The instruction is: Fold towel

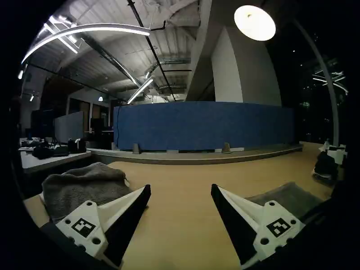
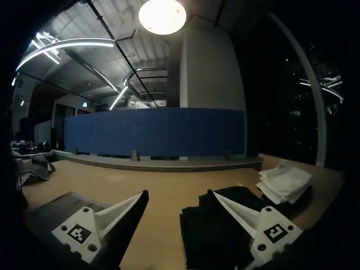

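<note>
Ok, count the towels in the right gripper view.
4: crumpled grey towel far left, flat grey towel lower left, black towel centre, white towel right. Others possibly hidden.

The white-and-black left gripper point(image 1: 180, 186) hovers level, jaws spread wide. The white-and-black right gripper point(image 2: 179, 192) hovers level too, jaws equally wide.

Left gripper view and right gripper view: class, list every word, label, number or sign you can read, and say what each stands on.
No words, numbers or brands can be read in either view.
Left gripper: a square black-and-white code marker on each of its jaws; a pattern, not text.
Right gripper: the same kind of marker on each of its jaws.
Blue partition: no sign that I can make out.
</note>
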Demonstrator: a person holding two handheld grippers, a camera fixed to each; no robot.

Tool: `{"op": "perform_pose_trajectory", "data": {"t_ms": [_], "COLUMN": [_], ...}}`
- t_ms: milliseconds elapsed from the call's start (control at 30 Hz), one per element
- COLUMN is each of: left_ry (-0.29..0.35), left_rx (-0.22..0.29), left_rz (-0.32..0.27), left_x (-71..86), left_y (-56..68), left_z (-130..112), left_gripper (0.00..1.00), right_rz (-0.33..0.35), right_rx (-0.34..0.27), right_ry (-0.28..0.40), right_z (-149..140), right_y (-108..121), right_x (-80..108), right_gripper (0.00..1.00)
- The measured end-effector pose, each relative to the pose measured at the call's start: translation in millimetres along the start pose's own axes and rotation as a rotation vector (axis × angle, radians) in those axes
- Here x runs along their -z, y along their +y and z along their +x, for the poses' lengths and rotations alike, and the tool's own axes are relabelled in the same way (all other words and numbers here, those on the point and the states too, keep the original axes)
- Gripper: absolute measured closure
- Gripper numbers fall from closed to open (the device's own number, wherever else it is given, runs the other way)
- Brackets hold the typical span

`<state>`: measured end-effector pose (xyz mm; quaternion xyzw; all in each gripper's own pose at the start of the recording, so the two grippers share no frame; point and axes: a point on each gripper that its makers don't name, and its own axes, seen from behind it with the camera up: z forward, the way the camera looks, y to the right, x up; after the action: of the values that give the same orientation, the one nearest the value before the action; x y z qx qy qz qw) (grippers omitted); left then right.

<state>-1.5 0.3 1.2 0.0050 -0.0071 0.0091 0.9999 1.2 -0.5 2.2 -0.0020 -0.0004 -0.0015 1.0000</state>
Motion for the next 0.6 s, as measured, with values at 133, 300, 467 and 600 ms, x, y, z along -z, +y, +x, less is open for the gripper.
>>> {"op": "perform_pose_trajectory", "data": {"t_ms": [133,300,467,600], "left_ry": [-0.006,-0.012,-0.040,-0.041], "left_rx": [-0.031,-0.016,0.000,0.014], "left_rz": [-0.005,-0.009,0.002,-0.033], "left_x": [-1.6,-2.0,-1.9,4.5], "left_y": [3.8,1.8,-6.6,1.6], "left_z": [6,23,43,73], "left_gripper": [0.01,0.01,0.01,0.02], "right_rz": [-0.009,0.001,0.025,0.045], "right_rx": [0.012,0.039,0.027,-0.005], "right_ry": [-0.014,-0.022,-0.023,-0.040], "right_z": [-1,14,42,72], "right_y": [1,-9,-20,-26], "right_x": [1.0,5.4,12.3,18.8], "right_gripper": [0.00,0.00,0.00,0.00]}}
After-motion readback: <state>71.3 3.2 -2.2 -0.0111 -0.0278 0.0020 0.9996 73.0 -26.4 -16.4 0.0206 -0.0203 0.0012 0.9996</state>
